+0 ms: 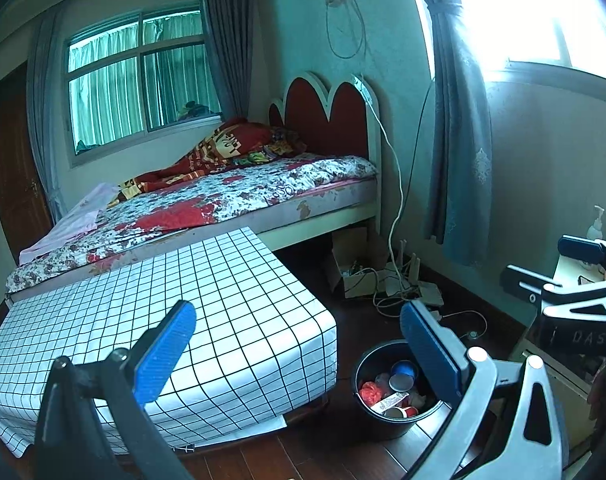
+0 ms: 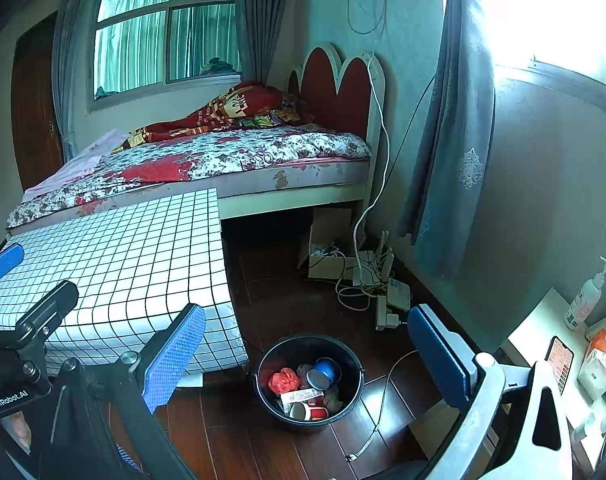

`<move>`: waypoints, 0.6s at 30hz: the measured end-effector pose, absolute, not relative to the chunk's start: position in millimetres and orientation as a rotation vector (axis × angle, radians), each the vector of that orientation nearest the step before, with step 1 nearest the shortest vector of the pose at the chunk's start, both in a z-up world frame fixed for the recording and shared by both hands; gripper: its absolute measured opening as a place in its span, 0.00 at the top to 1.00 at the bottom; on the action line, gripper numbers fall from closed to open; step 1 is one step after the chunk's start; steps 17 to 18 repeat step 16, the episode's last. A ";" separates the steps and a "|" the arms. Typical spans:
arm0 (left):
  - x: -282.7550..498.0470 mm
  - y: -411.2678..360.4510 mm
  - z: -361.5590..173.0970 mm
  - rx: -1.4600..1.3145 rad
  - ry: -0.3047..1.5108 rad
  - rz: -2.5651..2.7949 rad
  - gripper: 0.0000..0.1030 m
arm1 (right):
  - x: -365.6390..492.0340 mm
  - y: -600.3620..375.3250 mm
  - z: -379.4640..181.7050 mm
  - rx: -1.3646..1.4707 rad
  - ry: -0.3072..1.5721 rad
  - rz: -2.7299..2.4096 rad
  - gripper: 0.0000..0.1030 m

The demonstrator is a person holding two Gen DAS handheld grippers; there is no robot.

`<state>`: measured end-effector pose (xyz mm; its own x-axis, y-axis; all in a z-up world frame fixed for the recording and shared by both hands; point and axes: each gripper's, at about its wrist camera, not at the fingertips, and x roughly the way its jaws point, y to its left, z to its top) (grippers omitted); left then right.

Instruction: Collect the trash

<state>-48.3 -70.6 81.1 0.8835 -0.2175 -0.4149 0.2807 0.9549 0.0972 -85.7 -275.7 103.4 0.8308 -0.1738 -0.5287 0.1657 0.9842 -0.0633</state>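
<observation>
A black bucket [image 2: 263,384] stands on the dark wood floor and holds trash: a red crumpled bag [image 2: 283,380], a blue can [image 2: 325,372], a red paper cup [image 2: 309,411] and a wrapper. The same bucket [image 1: 363,404] shows in the left wrist view, partly behind my left gripper's right finger. My left gripper [image 1: 299,354] is open and empty, above the checked table's edge. My right gripper [image 2: 307,354] is open and empty too, held over the bucket. The right gripper's body [image 1: 575,304] shows at the right edge of the left wrist view.
A low table with a white checked cloth [image 2: 135,248] sits left of the bucket. Behind it is a bed [image 2: 207,160]. Cables, a power strip [image 2: 387,304] and a cardboard box [image 2: 327,248] lie on the floor by the wall. A desk [image 2: 543,332] with a pump bottle and phone stands at right.
</observation>
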 end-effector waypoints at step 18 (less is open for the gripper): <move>-47.4 -71.8 80.3 0.173 0.424 -0.321 0.01 | -85.4 -279.9 100.6 -0.014 0.570 -0.183 0.01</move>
